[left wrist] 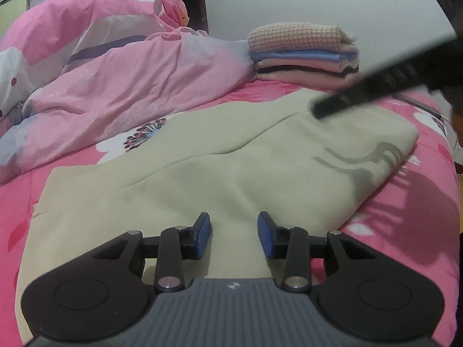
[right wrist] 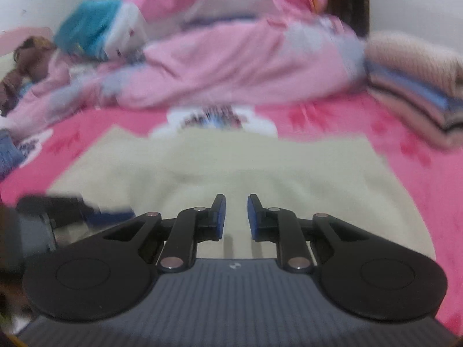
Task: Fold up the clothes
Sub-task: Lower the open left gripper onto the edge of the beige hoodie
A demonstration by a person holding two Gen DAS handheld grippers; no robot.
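1. Fingers of your left gripper are standing apart with a clear gap between the blue pads; nothing is sitting between them, and they are hovering over the near part of the pale green garment.
2. Your right gripper is also released, its pads parted by a narrower gap and gripping nothing; whether they are touching the cloth below, you cannot tell, since the right wrist view is blurred.
3. That garment is lying spread and partly folded on the pink floral bedsheet, with a diagonal fold running toward 1 o'clock in the left wrist view.
4. Your right tool is showing as a dark blurred bar at 2 o'clock in the left wrist view, above the garment's far corner.
5. A stack of folded clothes is resting at 1 o'clock, just beside the crumpled pink duvet at 11 o'clock.
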